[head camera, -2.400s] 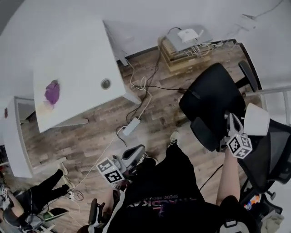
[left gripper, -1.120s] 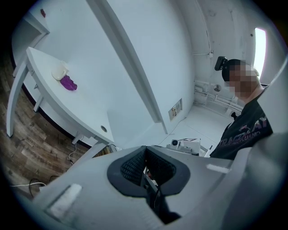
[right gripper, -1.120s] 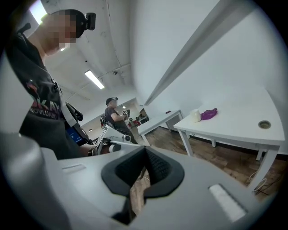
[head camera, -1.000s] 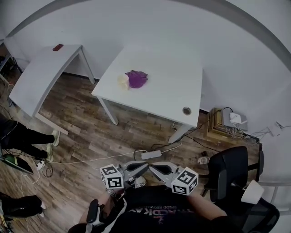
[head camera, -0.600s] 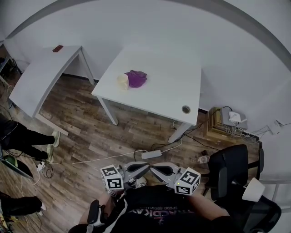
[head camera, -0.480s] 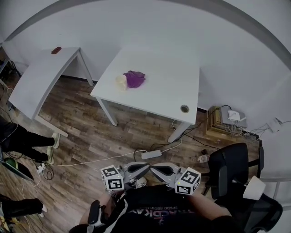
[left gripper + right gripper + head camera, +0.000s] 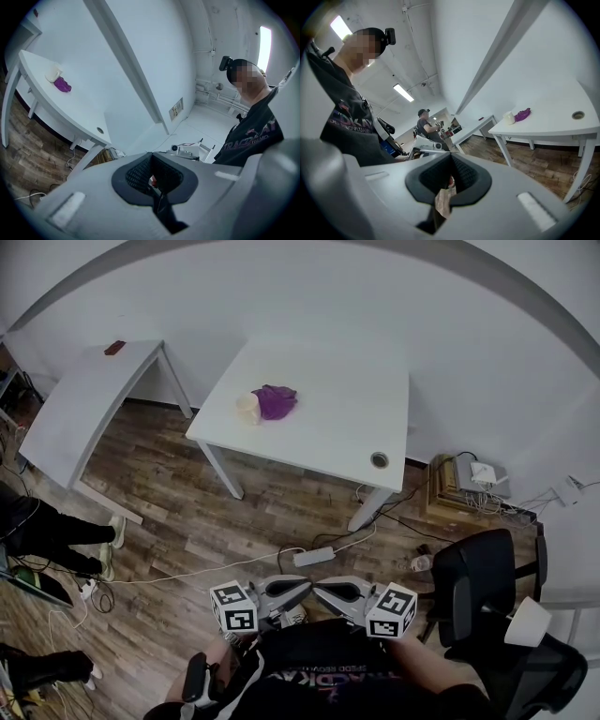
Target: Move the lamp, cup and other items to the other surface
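Observation:
A cream cup and a purple cloth-like item lie together on the white table ahead of me. A white lampshade sits by the black chair at the right. Both grippers are held low against my body, tips turned toward each other, far from the table. My left gripper and my right gripper have their jaws together with nothing held. The cup and the purple item appear small in both gripper views.
A second white table stands at the left with a small red thing on it. A black office chair, a power strip with cables and a box stack are on the wooden floor. A person's legs show at the left.
The right gripper has come away from the lampshade at the chair and now sits beside the left one. My view has swung round to face the white table.

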A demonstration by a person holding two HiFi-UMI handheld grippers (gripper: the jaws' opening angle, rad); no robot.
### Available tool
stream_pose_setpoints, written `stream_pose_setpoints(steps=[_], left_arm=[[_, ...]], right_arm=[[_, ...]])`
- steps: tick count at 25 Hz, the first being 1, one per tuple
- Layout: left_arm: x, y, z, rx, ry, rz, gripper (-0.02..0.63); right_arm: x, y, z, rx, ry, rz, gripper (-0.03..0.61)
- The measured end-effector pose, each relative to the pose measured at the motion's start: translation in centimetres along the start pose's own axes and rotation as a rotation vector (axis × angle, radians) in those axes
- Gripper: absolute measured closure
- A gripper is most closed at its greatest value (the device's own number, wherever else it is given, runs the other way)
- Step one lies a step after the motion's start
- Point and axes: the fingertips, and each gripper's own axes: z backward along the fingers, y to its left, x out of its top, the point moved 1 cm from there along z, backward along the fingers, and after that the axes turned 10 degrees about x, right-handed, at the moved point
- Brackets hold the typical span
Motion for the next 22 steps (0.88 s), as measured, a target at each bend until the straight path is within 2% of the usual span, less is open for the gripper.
stream_pose_setpoints(steps=[12,22], left_arm=[[-0.67,-0.45,-0.39,0.004,0.03,-0.002,0.618],[-0.57,-0.05,0.02,0.011,0.017,-0.011,0.618]], right_arm=[[-0.4,0.26,0.64,-0.009,-0.01,-0.01,0.572],[-0.48,0.11,0.13,0.003,0.0,-0.007,0.572]])
